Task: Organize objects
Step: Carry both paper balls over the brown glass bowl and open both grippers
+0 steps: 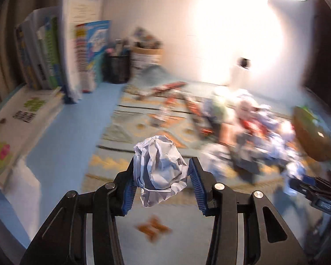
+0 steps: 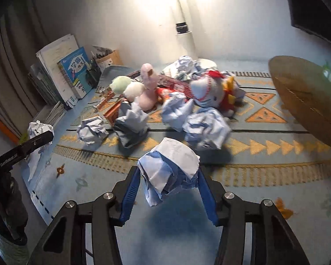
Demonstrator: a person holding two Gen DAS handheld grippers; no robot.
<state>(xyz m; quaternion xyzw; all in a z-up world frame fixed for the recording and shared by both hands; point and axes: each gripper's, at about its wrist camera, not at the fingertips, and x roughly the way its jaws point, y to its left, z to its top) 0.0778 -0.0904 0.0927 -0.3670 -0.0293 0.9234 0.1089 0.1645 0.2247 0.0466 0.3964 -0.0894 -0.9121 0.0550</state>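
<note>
In the left wrist view, our left gripper (image 1: pixel 163 176) sits at the bottom middle of the frame. Its 2 blue ribbed fingers (image 1: pixel 129 193) are squeezed onto a crumpled ball of pale blue and white paper (image 1: pixel 160 172). The ball is off the table, up in the air between the pads.

Under it we see the pale blue patterned cloth with orange and yellow shapes (image 1: pixel 112 163). At the left edge lies a flat stack of white booklets (image 1: pixel 26 114). Farther back, in the upper left, books and folders stand upright (image 1: pixel 61 50), with a black mesh pen cup (image 1: pixel 118 67) just beside them. The right side of this view is blurry, so we can only tell there is a heap of paper and toys there.

In the right wrist view, our right gripper (image 2: pixel 168 177) is at the bottom middle. Its blue fingers (image 2: pixel 131 196) hold a second crumpled ball of blue and white paper (image 2: pixel 168 172), lifted above the cloth. No earlier picture is here, so we only say it is gripped.

Just behind it, more crumpled paper balls (image 2: pixel 206 130) lie on the cloth. Behind those sit soft plush toys, a pink one (image 2: pixel 149 88) and a white one with red trim (image 2: pixel 209 92). At the right edge a round brown woven basket (image 2: pixel 306 101) tilts toward us. At the left edge the other gripper shows with its paper ball.
</note>
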